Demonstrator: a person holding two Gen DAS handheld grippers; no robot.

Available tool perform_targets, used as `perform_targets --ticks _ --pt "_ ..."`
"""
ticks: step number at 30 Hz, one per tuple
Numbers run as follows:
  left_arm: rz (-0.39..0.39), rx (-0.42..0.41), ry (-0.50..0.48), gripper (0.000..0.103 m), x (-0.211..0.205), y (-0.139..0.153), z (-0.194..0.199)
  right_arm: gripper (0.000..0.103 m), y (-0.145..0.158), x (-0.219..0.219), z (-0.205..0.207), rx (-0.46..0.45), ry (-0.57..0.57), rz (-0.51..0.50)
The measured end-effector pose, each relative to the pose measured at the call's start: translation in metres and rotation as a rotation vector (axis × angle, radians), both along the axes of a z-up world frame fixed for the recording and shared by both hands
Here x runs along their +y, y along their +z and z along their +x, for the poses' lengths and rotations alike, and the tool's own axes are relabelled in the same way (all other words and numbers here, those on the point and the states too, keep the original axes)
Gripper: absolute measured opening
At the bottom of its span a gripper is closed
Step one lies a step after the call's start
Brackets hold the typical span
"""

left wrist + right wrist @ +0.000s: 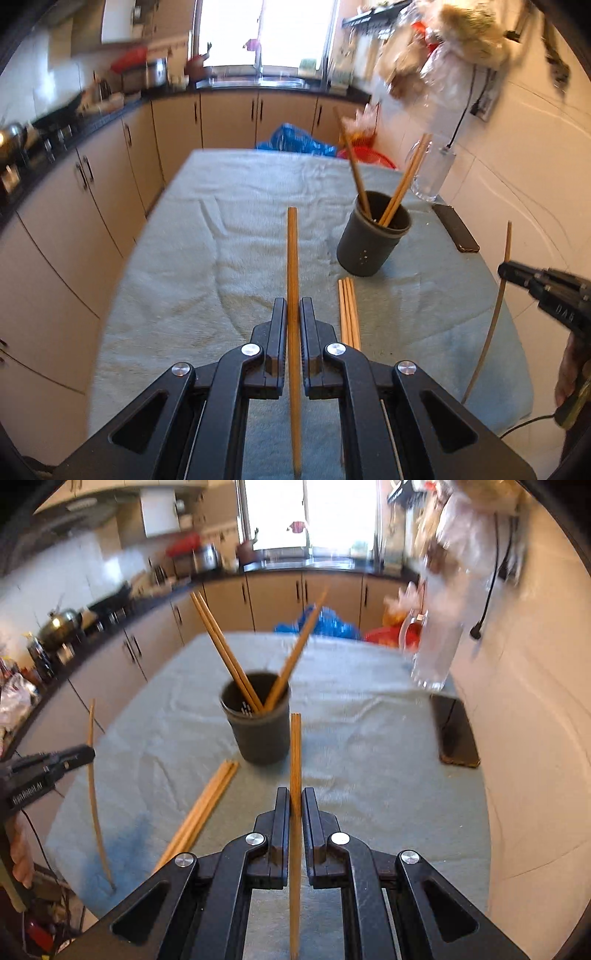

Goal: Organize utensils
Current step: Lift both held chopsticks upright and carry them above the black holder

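- The left gripper [293, 314] is clamped on one wooden chopstick [293, 258] that runs lengthwise between its jaws, the far end jutting out over the towel-covered table [221, 229].
- The right gripper [295, 801] is likewise closed on its own chopstick [295, 749], which points straight toward the dark utensil cup [258, 734].
- The cup stands upright toward the far right of the table and already holds a few chopsticks [229, 653] that lean outward in a V; a loose bundle of chopsticks [349, 314] lies flat on the towel just near of the cup.
- Both grippers appear to hover above the table, left and right of the bundle, so the step in hand is most likely dropping the two held sticks into the cup.
- To do it well, tip each stick toward upright before it is over the rim, so the lower end goes in first.
- Aim for the open gap between the leaning sticks; striking them could tip the cup, which looks light.
- Bring the grippers in one at a time, since both converge on one narrow mouth.
- Release only when the lower end is well inside.
- Keep clear of the glass mug [432, 173] and the dark phone [456, 229] at the right edge.
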State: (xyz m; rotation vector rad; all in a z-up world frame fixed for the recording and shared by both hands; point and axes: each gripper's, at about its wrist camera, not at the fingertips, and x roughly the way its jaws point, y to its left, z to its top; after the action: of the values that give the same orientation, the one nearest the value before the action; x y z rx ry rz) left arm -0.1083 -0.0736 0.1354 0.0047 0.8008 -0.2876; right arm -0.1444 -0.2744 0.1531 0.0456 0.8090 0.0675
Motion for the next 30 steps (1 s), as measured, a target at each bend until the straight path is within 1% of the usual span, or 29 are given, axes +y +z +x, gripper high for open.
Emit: perform_targets --ticks 3,5,9,12,15,19,22,27,30 --pt "0.021 -0.065 0.001 0.006 -0.002 0.009 -0.025 0.007 0.002 -0.002 -0.012 -0.042 0.001 0.003" --pt "0.024 -0.094 -0.003 0.006 -0.003 0.016 -0.040 0.007 0.008 0.001 -0.018 -0.061 0.003 -0.001" --pt "0.025 -0.173 0.003 0.006 -0.004 0.030 -0.061 0.007 0.007 0.001 -0.030 -0.098 0.009 -0.004" --pt "0.039 -0.232 0.002 0.006 -0.006 0.040 -0.073 0.007 0.009 0.001 -0.032 -0.108 0.018 0.006" --pt "0.030 -0.254 -0.014 0.006 -0.009 0.048 -0.077 0.007 0.012 -0.001 -0.032 -0.121 0.017 0.015" --pt "0.001 -0.275 -0.030 0.006 -0.014 0.063 -0.072 0.007 0.020 -0.005 -0.029 -0.155 0.008 0.044" --pt "-0.039 -0.272 -0.046 0.006 -0.018 0.077 -0.061 0.007 0.030 -0.009 -0.023 -0.186 0.003 0.068" --pt "-0.103 -0.279 -0.072 0.006 -0.031 0.107 -0.035 0.007 0.058 -0.015 -0.002 -0.273 -0.016 0.114" --pt "-0.120 -0.317 -0.063 0.006 -0.044 0.126 -0.013 0.007 0.074 -0.018 0.013 -0.330 -0.026 0.150"
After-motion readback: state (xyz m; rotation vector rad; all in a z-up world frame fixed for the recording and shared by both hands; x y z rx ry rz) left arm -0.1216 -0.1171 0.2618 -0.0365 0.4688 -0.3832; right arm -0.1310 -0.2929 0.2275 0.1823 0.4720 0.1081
